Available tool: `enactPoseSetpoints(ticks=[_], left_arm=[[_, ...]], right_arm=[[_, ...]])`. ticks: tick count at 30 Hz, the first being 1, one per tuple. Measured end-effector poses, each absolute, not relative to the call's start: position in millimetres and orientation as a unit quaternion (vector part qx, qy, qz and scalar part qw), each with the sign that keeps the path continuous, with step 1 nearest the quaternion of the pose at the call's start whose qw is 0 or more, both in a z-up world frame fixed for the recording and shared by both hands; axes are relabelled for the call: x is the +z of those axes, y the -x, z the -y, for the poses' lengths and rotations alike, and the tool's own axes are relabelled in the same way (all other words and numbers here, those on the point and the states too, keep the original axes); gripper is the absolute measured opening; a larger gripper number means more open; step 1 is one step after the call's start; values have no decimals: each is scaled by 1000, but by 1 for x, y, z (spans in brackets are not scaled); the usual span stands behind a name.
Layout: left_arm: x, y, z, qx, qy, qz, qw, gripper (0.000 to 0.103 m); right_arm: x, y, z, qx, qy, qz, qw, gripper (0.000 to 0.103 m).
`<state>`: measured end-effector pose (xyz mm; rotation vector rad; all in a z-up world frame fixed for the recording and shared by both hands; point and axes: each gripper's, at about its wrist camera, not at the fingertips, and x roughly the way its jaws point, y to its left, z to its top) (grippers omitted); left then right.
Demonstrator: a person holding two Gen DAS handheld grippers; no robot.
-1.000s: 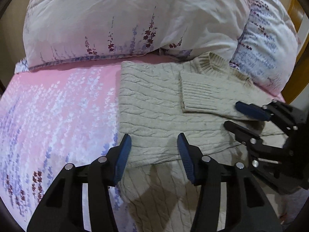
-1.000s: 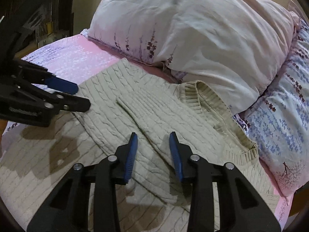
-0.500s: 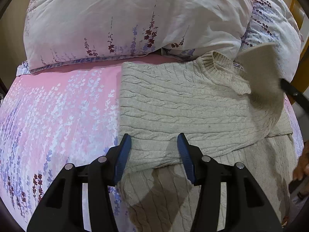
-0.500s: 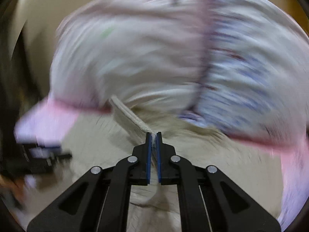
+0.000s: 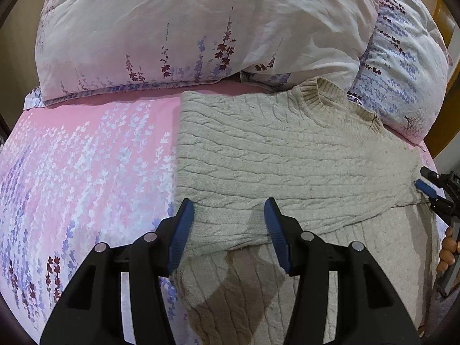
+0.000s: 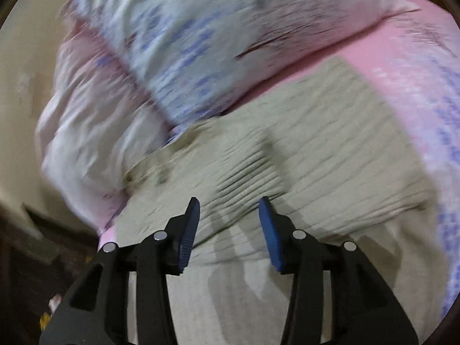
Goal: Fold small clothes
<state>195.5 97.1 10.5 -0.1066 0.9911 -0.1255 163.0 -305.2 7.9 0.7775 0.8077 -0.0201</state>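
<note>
A beige cable-knit sweater (image 5: 287, 155) lies flat on the pink floral bed sheet (image 5: 86, 172), collar toward the pillows, one sleeve folded across its body. My left gripper (image 5: 228, 230) is open and empty, hovering over the sweater's near left part. My right gripper (image 6: 227, 227) is open and empty above the sweater (image 6: 330, 158); that view is motion-blurred. The right gripper also shows in the left wrist view (image 5: 429, 188) at the sweater's right edge.
Two large floral pillows (image 5: 201, 28) lie behind the sweater at the head of the bed. A second pillow (image 5: 402, 57) sits at the right. A wooden bed frame (image 5: 448, 14) shows at the far right. The bed's edge (image 6: 106, 230) drops to a dark floor.
The right gripper shut on the sleeve cuff, carried it off to the right side of the sweater, and has now opened and let go. The left gripper has stayed in place, open.
</note>
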Motion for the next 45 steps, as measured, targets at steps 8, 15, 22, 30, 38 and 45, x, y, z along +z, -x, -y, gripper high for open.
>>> enactPoseSetpoints(ticks=[8,15,22,30,38,45], left_arm=[[10,-196,-96,-57,46,-476,877,55],[9,-199,-95,-60,47,-477,876,55],[13,-195,-98,-81,69,-471,876,55],[30,-203,-135,-77,143,-449,878,55],[6,-219,-153,-69,202,-488,847,55],[3,-218,-153,-68,204,-492,844,55]], right_arm=[[-3,-193,311,0,-344,-417,842,35],[5,-193,297,13,-301,-405,863,10],[34,-168,304,-25,-270,-362,892,9],[3,-172,319,-32,-311,-415,854,19],[0,-203,328,-3,-337,-439,833,36],[-10,-216,336,15,-400,-451,798,27]])
